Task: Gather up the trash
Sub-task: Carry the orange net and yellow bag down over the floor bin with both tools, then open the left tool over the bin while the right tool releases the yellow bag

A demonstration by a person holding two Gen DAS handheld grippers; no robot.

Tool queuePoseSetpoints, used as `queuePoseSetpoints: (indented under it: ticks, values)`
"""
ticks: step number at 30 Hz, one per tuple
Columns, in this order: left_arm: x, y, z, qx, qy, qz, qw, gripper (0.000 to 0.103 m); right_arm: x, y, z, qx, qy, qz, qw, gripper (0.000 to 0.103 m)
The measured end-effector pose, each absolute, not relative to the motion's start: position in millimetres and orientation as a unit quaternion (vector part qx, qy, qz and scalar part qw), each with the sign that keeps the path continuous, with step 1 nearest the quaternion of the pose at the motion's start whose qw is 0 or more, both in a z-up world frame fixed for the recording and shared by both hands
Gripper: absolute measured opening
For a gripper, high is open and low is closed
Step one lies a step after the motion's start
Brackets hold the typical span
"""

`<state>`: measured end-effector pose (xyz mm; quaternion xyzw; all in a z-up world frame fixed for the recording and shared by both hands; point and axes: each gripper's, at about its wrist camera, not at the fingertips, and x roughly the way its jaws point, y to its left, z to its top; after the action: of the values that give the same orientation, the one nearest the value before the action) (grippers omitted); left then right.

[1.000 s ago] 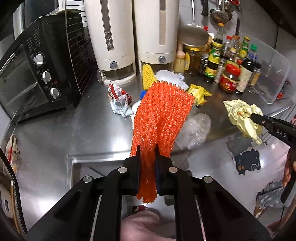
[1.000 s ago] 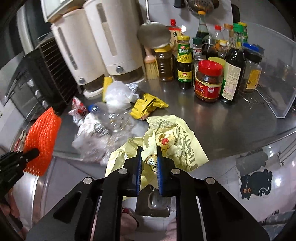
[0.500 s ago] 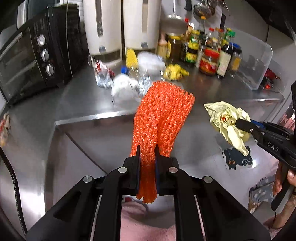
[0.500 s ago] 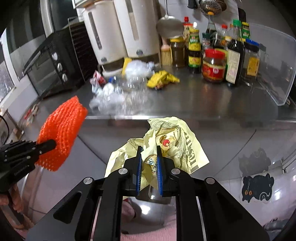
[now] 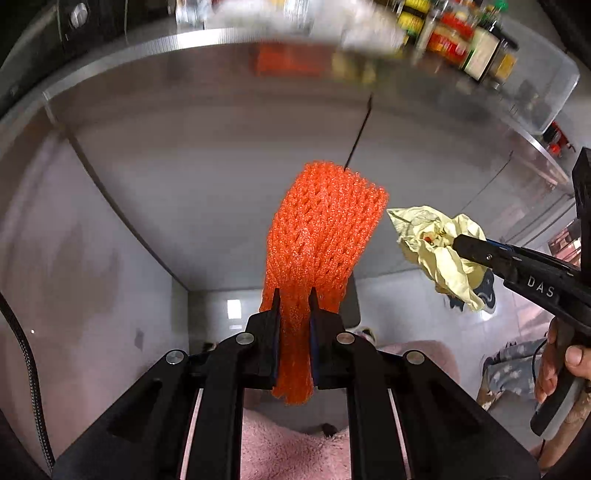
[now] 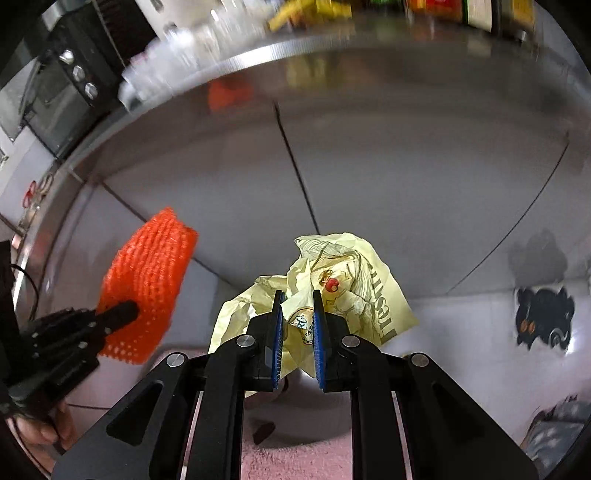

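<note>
My left gripper (image 5: 293,295) is shut on an orange foam net sleeve (image 5: 321,229), held in the air in front of the steel cabinet. The sleeve also shows at the left of the right wrist view (image 6: 147,288). My right gripper (image 6: 298,299) is shut on a crumpled pale yellow wrapper (image 6: 343,280). In the left wrist view the wrapper (image 5: 436,243) hangs just right of the sleeve, close beside it. Both grippers are below the counter edge. More trash on the counter top (image 6: 303,11) is blurred.
The steel counter edge (image 5: 221,37) runs across the top, with sauce bottles and jars (image 5: 458,33) at the right and a black oven (image 6: 70,74) at the left. Steel cabinet doors (image 6: 369,155) fill the middle. A black cat sticker (image 6: 543,317) is low on the right. Pink fabric (image 5: 291,446) lies below.
Both grippers have dropped from counter height to below the counter edge, each still holding its item. The counter top has slid to the top of both views. The wrapper and sleeve are closer together.
</note>
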<state>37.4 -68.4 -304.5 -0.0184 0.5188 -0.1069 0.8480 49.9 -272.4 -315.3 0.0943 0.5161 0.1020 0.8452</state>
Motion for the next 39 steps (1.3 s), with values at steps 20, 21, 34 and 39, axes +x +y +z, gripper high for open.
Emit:
queuePoseSetpoints:
  ticks: [20,21,34,39]
  values:
    - [109.8,-84.3,-516.6,-0.042,0.607,-0.114,0.785,0.010,112.7,-284.2,-512.9,0.158,0.603,0.063,0.779,0.015]
    - [114.6,-84.5,-526.3,-0.042,0.611,-0.112,0.783,0.010,116.3,-284.2,-520.7,0.160,0.609,0.062,0.774,0.015]
    - [145.7,-102.6,-560.2,-0.040,0.627,-0.131,0.767,0.023,151.8,-279.1,-550.3,0.175,0.628,0.058,0.756,0.032]
    - [143.2,-95.5,-552.2,-0.040,0.616,-0.126,0.776,0.039,152.0,-282.9,-536.3,0.168,0.612,0.049,0.771,0.067]
